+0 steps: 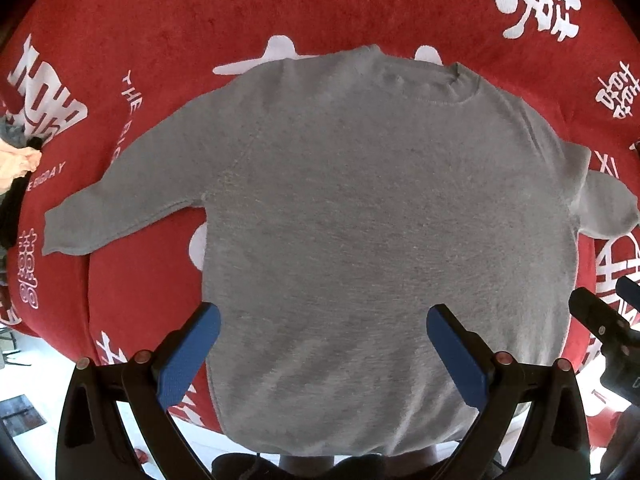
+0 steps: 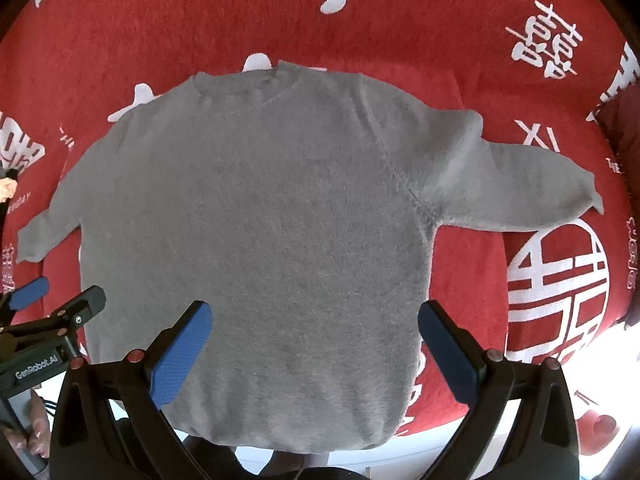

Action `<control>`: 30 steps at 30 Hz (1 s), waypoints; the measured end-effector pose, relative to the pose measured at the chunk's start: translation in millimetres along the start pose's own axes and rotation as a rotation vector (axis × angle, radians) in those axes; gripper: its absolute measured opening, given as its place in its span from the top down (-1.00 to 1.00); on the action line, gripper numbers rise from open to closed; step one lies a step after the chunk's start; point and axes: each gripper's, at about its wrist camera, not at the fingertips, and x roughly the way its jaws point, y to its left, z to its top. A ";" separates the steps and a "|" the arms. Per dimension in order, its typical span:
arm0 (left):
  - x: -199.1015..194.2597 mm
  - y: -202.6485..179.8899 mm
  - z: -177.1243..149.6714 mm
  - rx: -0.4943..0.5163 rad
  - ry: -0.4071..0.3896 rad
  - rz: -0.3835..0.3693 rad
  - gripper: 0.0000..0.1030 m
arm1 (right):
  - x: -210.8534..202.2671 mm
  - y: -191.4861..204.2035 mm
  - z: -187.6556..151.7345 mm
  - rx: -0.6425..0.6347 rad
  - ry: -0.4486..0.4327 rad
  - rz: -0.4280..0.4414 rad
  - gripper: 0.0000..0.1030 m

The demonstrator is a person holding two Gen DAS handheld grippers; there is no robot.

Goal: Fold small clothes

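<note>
A small grey sweater (image 1: 380, 208) lies flat and face-up on a red cloth (image 1: 168, 20) printed with white characters, neckline away from the cameras, hem at the near edge, both sleeves spread sideways. No fold appears made, so the whole job seemingly lies ahead. The left gripper (image 1: 324, 356) and right gripper (image 2: 316, 354) hover above the lower body, blue-padded fingers (image 2: 182, 356) spread wide and holding nothing. Other garments (image 1: 16, 168) sit at far left.

grey sweater (image 2: 256, 216) flat on red cloth (image 2: 520, 60), right gripper (image 2: 316, 344) spread above
</note>
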 end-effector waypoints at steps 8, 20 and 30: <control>3.2 -9.5 5.3 0.013 0.017 0.007 -1.00 | 6.7 -10.5 0.8 0.015 0.015 0.016 -0.99; 5.2 -12.3 9.2 0.002 0.022 0.005 -1.00 | 10.2 -10.5 1.6 0.015 0.023 0.018 -0.99; 4.7 -4.4 12.8 -0.002 0.023 -0.001 -1.00 | 12.6 -4.6 3.3 0.005 0.029 0.011 -0.99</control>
